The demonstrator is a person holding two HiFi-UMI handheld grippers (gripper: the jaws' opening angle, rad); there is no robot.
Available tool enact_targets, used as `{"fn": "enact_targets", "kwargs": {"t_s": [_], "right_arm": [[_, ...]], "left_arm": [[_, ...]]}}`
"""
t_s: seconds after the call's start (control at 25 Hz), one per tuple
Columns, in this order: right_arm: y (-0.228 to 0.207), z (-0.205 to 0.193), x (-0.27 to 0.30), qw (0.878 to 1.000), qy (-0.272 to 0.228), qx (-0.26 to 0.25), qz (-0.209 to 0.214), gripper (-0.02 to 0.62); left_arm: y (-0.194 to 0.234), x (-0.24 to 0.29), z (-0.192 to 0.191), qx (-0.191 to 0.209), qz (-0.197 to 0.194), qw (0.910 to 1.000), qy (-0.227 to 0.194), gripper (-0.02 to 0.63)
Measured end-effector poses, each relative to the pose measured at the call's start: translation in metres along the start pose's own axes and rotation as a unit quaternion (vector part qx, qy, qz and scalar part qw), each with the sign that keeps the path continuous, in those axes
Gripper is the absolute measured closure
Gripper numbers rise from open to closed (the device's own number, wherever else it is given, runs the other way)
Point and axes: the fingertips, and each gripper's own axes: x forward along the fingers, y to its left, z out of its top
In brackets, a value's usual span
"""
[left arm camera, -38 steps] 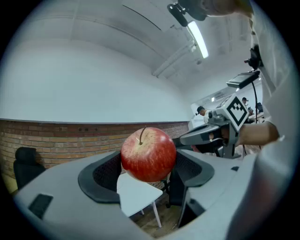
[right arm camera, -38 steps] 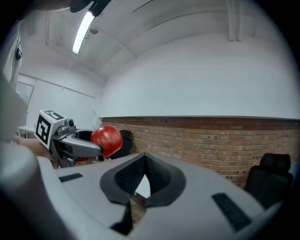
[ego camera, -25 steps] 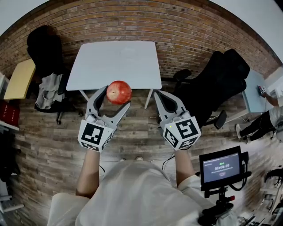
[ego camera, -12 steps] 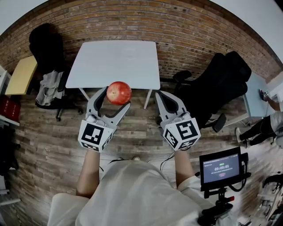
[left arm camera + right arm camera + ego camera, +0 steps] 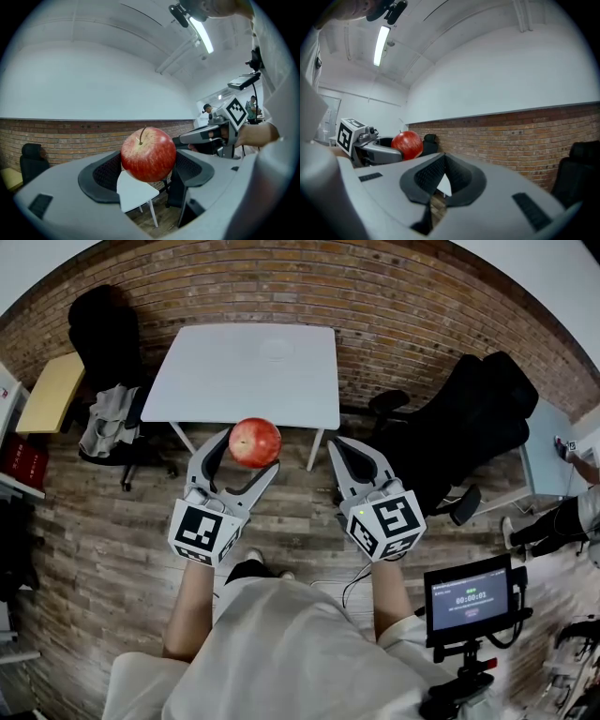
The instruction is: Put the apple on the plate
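Aloft, apple (image 5: 254,442) clamped (stem upward).

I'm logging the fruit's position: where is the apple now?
Head view, left of centre: the apple is clamped in the left tongs, just short of the white table.

Both forearms (image 5: 190,606) reach forward, side by side. The left gripper (image 5: 247,450) points ahead, its jaws clamped on the apple (image 5: 254,442). The right gripper (image 5: 339,448) sits level beside it, jaws together, nothing between.

Office: brick wall (image 5: 403,296), white table (image 5: 206,381), black chairs (image 5: 473,418).
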Motion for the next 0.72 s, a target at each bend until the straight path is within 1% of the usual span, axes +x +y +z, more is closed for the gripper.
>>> {"fn": "enact_targets", "kwargs": {"t_s": [0.28,0.48,0.72], "right_arm": [[-0.007,-0.014,0.005,1.0,0.006,0.007,0.002,0.594],[-0.015,-0.019,0.021,1.0,0.01,0.009,0.001,0.594],[-0.033,-0.03,0.041,1.0,0.015,0.008,-0.01,0.594]], "left_arm": [[0.001,0.009,-0.012,0.003,0.003,1.0,0.005,0.242],[0.013,0.022,-0.02,-0.002,0.001,1.0,0.007,0.242],[0.027,0.046,-0.033,-0.001,-0.007,1.0,0.006,0.242]]}}
